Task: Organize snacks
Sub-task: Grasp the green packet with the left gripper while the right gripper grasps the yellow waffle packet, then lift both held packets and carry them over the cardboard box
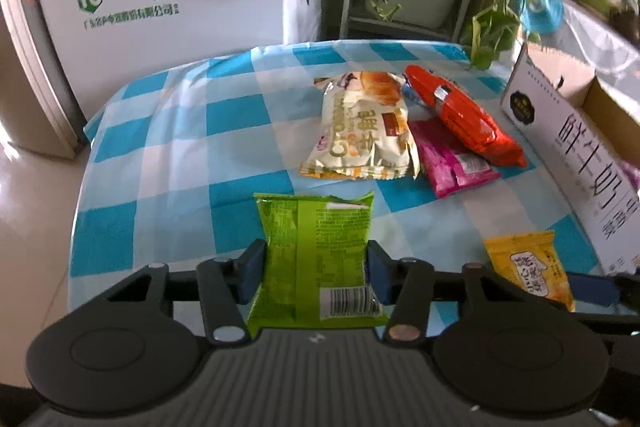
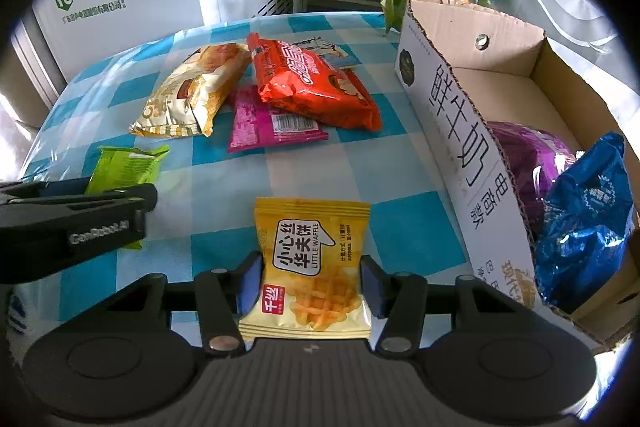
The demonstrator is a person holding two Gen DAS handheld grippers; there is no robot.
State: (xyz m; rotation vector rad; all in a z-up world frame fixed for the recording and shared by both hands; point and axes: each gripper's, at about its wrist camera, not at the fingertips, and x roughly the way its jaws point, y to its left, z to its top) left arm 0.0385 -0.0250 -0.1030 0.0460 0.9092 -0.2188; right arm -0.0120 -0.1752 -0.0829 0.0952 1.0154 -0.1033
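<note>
Nearest in the left wrist view, the left tool (image 1: 316,269) is clamped on a green snack packet (image 1: 316,247), its blue pads pressing both side edges. Likewise the right tool (image 2: 312,285) grips a yellow waffle packet (image 2: 314,263) by its sides. Both packets are thin, slick film pinched only at the edges, so I judge either could buckle or slide out if it is swung quickly toward the box.

The two tools sit close together above the checked desk (image 2: 224,179), so moving both at once risks a knock between them.

Further out lie a cream bread packet (image 2: 192,95), a pink packet (image 2: 268,123) and an orange-red packet (image 2: 312,83) resting on top of it; pulling the pink one could drag the other off.

To the right, the cardboard box (image 2: 472,131) already holds a purple bag (image 2: 528,155) and a blue bag (image 2: 584,227). A packet dropped onto that heap might catch on the box's tall near wall or slip off the bags.
</note>
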